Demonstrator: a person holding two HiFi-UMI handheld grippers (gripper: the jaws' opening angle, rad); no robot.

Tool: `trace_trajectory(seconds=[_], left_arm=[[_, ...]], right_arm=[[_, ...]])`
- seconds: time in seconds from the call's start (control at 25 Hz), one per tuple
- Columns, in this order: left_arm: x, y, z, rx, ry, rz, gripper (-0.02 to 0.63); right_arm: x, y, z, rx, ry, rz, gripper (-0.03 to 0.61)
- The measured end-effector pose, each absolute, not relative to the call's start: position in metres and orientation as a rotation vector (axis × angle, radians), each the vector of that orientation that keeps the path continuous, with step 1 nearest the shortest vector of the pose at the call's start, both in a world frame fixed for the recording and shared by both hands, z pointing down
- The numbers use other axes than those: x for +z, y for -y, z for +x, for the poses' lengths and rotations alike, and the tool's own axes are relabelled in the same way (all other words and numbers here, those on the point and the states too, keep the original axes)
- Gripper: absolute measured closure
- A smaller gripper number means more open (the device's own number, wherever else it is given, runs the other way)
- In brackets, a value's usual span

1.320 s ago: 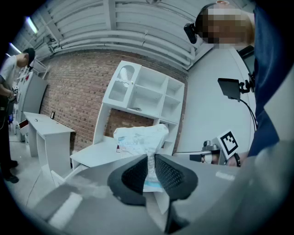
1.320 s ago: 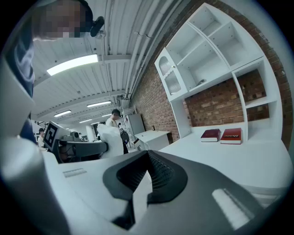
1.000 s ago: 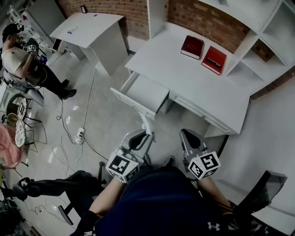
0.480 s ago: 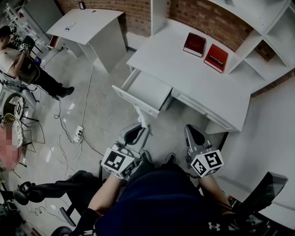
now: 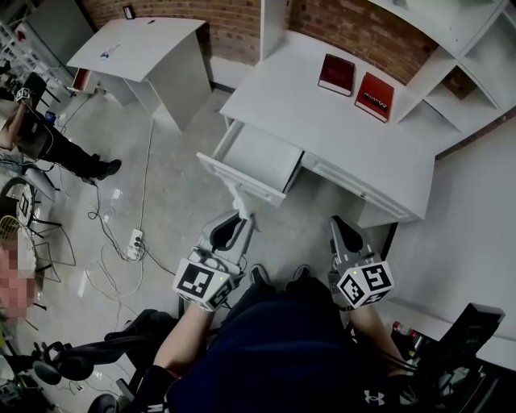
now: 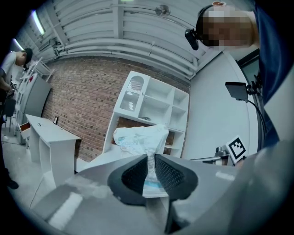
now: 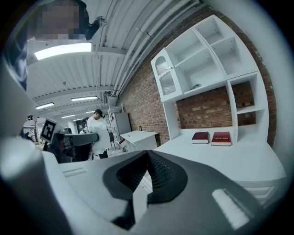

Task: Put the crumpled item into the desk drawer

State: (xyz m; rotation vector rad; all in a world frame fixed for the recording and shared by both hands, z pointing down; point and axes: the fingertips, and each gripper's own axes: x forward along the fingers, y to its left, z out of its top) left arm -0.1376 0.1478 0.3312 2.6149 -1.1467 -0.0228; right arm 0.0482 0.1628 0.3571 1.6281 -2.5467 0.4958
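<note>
Now we're pinching the crumpled item [image 6: 140, 137] by its bunched neck in the left gripper [image 6: 150, 170], just short of the open drawer [image 5: 260, 158]. It's looking light, soft and floppy. The right gripper [image 7: 147, 155] is sitting closed and empty.

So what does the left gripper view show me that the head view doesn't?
Only the left gripper view shows, up close, the left gripper pinching the crumpled item, the faint print on the item, and the ceiling overhead. Only the head view shows the open drawer, the two red books and the power strip on the floor. Both show the crumpled item, the white desk and the brick wall.
</note>
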Motion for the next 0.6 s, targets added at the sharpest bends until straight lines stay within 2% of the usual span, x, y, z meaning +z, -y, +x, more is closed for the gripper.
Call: trace_trajectory(seconds=[0.6], left_arm=[[0.344, -0.111, -0.132, 0.050, 1.180, 2.607, 0.558]], right_arm=[[0.380, -0.122, 0.048, 0.570, 2.564, 1.590, 0.575]])
